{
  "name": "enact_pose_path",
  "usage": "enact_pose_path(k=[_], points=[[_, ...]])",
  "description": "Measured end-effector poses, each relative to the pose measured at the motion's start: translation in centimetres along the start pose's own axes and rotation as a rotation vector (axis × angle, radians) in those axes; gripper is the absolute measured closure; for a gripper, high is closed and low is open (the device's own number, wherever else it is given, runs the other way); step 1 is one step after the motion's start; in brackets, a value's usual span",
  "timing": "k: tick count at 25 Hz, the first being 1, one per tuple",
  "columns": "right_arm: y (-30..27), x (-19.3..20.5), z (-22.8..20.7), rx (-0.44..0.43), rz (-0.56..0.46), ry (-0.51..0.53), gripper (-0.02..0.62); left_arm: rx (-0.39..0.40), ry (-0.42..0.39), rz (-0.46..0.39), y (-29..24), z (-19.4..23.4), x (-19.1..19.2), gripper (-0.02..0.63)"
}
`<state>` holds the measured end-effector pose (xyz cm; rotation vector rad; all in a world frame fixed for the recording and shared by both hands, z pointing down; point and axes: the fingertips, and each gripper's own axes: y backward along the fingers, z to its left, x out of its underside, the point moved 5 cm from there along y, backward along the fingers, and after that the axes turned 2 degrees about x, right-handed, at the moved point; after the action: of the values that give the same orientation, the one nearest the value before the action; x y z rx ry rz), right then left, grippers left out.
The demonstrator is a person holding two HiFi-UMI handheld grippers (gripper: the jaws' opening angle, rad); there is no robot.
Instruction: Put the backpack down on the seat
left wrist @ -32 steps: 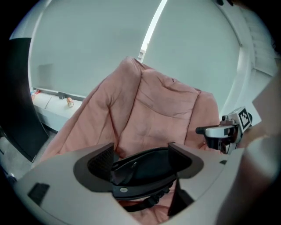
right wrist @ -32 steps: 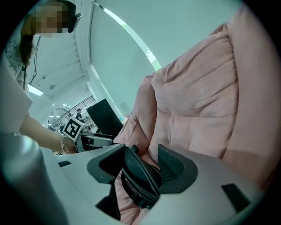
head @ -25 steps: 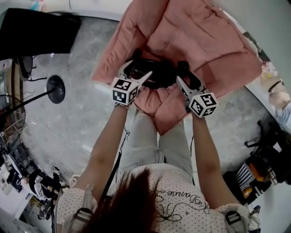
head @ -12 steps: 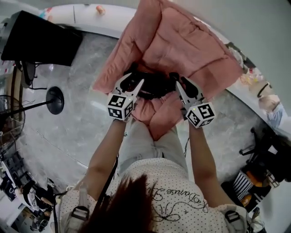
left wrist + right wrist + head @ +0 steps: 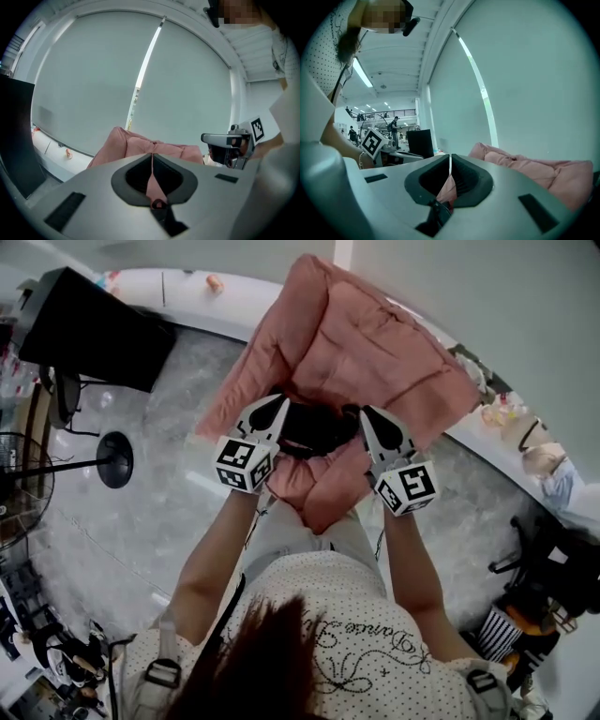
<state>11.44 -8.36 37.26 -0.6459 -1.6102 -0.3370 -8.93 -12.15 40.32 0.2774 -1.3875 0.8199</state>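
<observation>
At the bottom of the head view, nearest the camera, is the person's dotted shirt (image 5: 356, 643). Above it, the left hand-held gripper (image 5: 275, 409) sits left of centre and the right hand-held gripper (image 5: 369, 418) right of centre, both pointing up the frame.

Both have just been closing. In the left gripper view the jaws meet at the tips with nothing gripped. The right gripper view shows the same: a hairline slit between the pads, and only pink cushion seen past them.

Just beyond and between the two sets of tips, at the centre of the head view, the black backpack (image 5: 314, 427) lies on the pink padded seat (image 5: 375, 343), low against its puffy backrest. Neither gripper holds it. From above, the tips overlap its edges, and whether they touch it cannot be told.

Left of the seat spreads the grey marbled floor (image 5: 159, 512), carrying a round black stand base (image 5: 114, 459). Farther off, a black panel (image 5: 94, 329) stands at upper left. A pale wall (image 5: 487, 296) fills the upper right.
</observation>
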Motion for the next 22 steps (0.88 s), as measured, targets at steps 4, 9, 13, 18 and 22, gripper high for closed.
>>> enact_pose_path(k=[4, 9, 13, 18, 22], points=[[0.8, -3.8, 0.6, 0.006, -0.069, 0.070, 0.584, 0.036, -0.054, -0.054, 0.2, -1.0, -2.9, 0.600], [2.0, -7.4, 0.8, 0.025, -0.132, 0.086, 0.584, -0.021, -0.115, -0.052, 1.1, -1.7, -5.6, 0.601], [2.8, -9.6, 0.8, 0.043, -0.180, 0.100, 0.584, -0.016, -0.149, -0.097, 1.8, -2.7, -8.2, 0.601], [3.1, -11.7, 1.0, 0.064, -0.212, 0.114, 0.584, -0.006, -0.188, -0.165, 2.5, -3.5, -11.7, 0.601], [2.9, -12.9, 1.0, 0.071, -0.230, 0.132, 0.584, -0.004, -0.197, -0.211, 2.6, -3.6, -13.9, 0.601]])
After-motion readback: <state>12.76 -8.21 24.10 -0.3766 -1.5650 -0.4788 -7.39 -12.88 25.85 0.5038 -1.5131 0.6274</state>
